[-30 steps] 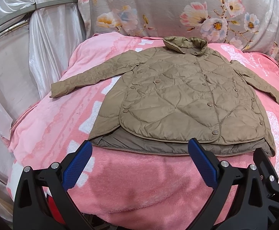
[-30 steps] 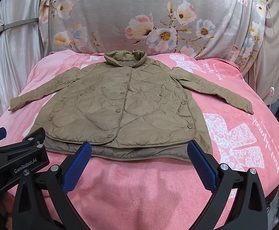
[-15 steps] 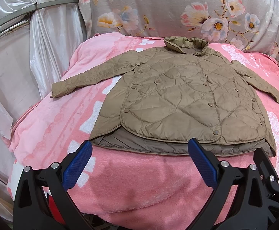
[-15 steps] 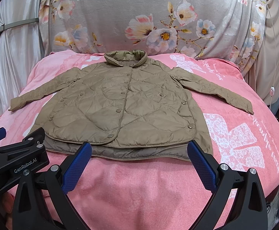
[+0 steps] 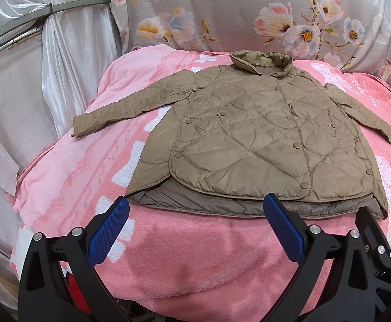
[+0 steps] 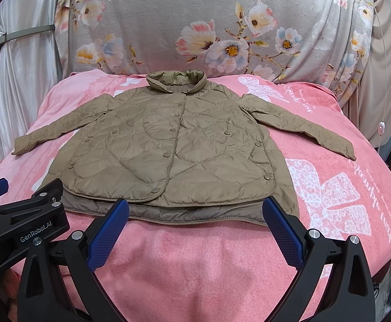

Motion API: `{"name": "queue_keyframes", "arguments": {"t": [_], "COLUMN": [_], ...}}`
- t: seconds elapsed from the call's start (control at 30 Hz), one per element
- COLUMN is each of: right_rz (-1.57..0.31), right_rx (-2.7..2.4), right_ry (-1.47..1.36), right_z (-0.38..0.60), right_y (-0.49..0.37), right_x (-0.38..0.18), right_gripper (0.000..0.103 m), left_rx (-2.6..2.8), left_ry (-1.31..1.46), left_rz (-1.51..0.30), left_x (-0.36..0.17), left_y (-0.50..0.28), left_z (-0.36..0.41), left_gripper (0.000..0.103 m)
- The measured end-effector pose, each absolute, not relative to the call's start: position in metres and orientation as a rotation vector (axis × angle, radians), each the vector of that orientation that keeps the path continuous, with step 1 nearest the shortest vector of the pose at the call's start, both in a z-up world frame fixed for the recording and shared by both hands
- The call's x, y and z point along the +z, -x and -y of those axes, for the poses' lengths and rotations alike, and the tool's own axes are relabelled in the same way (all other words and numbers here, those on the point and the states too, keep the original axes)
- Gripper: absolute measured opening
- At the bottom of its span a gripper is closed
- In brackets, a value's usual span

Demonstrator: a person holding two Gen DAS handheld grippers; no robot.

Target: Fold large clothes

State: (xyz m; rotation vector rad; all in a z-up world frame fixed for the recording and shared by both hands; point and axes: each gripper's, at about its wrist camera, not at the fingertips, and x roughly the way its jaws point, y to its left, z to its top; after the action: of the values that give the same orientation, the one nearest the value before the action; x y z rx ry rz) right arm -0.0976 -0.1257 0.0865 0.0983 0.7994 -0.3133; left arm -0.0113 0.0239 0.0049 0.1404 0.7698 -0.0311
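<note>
A tan quilted jacket [image 5: 262,139] [image 6: 174,150] lies flat and face up on a pink blanket [image 5: 184,257] [image 6: 200,268], snapped closed, collar at the far end. Both sleeves spread outward, and the left cuff [image 5: 84,124] points toward the curtain. My left gripper [image 5: 195,228] hovers open just short of the hem, nothing between its blue pads. My right gripper [image 6: 195,228] is open too, near the hem's middle, holding nothing. The left gripper's black body [image 6: 21,228] shows at the lower left of the right wrist view.
A floral grey cloth [image 5: 249,13] [image 6: 208,26] hangs behind the bed. Shiny white curtains [image 5: 34,94] with a metal rail stand at the left. The pink blanket drops off at its left edge [image 5: 21,187] and right edge [image 6: 388,187]. A white cord with a switch [image 6: 381,127] hangs at the right.
</note>
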Motion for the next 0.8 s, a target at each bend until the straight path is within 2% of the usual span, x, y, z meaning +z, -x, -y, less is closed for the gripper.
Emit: {"name": "queue_keyframes", "arguments": {"t": [0.5, 0.8], "right_rz": [-0.824, -0.820], "right_rx": [-0.265, -0.440], "right_ry": [-0.133, -0.404], "right_z": [0.141, 0.298], "right_y": [0.091, 0.068], "right_x": [0.079, 0.058], "right_gripper": [0.098, 0.098], "left_rx": [-0.054, -0.011], "left_ry": [-0.116, -0.056], "left_rz": [-0.798, -0.846], "left_x": [0.002, -0.007], "left_y": [0.002, -0.046], "left_z": [-0.034, -0.054], "left_gripper": [0.098, 0.098]}}
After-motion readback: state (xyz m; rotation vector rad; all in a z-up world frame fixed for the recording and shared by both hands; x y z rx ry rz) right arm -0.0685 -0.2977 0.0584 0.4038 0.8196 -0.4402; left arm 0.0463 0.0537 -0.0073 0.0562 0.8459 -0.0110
